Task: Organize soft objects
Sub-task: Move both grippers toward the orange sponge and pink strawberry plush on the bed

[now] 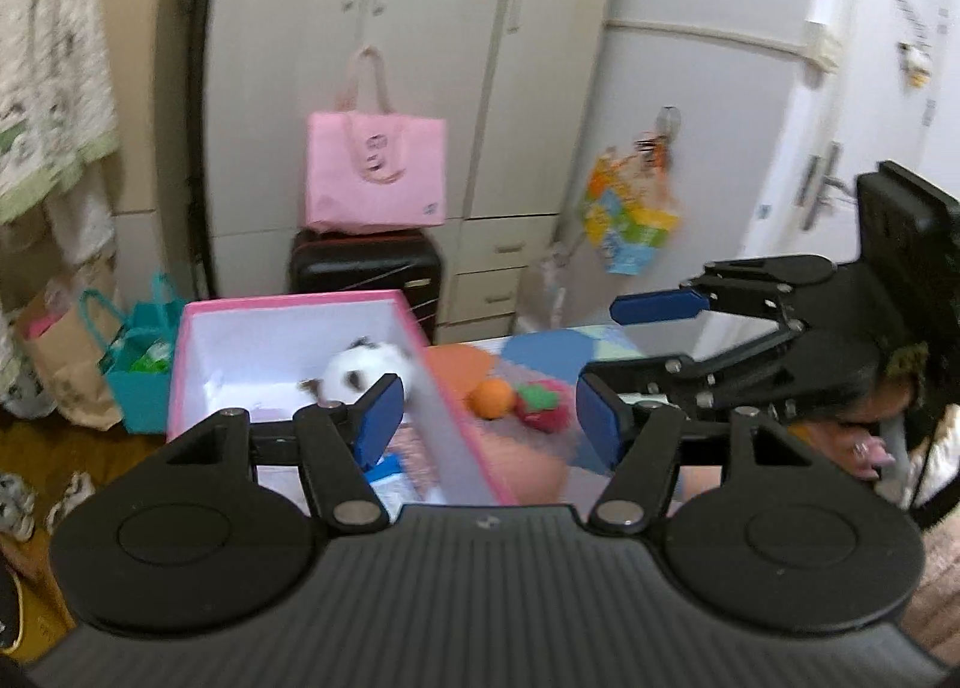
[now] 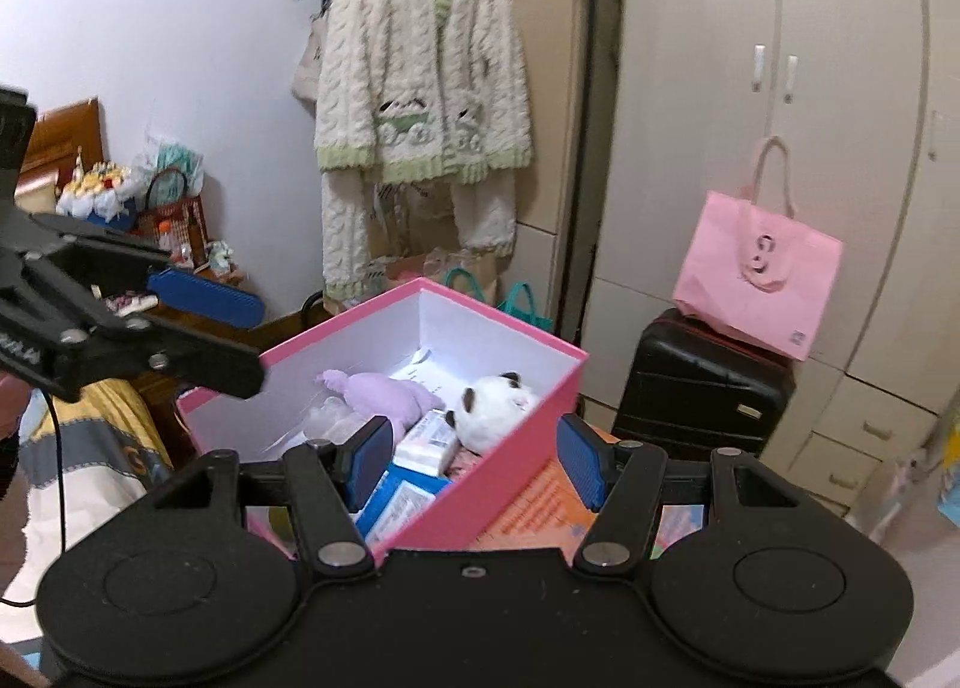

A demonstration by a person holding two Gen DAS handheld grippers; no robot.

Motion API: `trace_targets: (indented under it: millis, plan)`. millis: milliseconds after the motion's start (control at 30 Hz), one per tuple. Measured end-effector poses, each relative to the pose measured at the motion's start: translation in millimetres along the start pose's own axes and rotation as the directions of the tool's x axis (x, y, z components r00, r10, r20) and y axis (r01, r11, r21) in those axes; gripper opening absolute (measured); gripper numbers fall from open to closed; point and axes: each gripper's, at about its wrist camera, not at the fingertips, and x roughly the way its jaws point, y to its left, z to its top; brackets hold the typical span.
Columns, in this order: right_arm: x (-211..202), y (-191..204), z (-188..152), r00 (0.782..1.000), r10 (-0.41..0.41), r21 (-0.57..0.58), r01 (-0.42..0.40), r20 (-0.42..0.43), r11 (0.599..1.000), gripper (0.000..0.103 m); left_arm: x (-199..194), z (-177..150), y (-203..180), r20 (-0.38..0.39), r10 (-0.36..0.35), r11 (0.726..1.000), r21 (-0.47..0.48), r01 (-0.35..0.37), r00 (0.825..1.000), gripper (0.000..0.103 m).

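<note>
The pink box (image 2: 480,484) holds a white plush with dark ears (image 2: 495,403) near its right wall, a purple plush (image 2: 384,391) beside it, and small packets (image 2: 426,442) in front. Outside the box, on the patchwork mat (image 1: 558,352), an orange ball (image 1: 493,397) and a red and green soft toy (image 1: 540,403) lie just beside each other. The left tongs (image 1: 489,424) stand open with nothing between them. The right tongs (image 2: 474,463) stand open too, empty, above the box's near corner.

No legible text, label or number anywhere.
</note>
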Motion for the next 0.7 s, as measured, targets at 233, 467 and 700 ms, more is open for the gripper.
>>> trace_targets:
  millis: [233, 467, 700]
  plan:
    - [-41.6, -31.1, -31.4, 0.998, -0.042, 0.058, 0.040, 0.049, 0.998, 0.066, 14.7, -3.8, -47.4, -0.027, -0.072, 0.997, 0.034, 0.073, 0.997, 0.063]
    - [-46.4, -53.6, -72.2, 0.996, -0.065, 0.040, 0.063, 0.066, 0.997, 0.066, 59.0, -16.9, -79.2, -0.038, -0.025, 1.000, 0.014, 0.026, 0.999, 0.063]
    - [-25.1, -77.4, -104.7, 0.995, -0.085, -0.014, 0.086, 0.060, 0.996, 0.066, 95.9, -24.6, -97.0, 0.016, 0.111, 0.993, 0.024, -0.112, 0.994, 0.063]
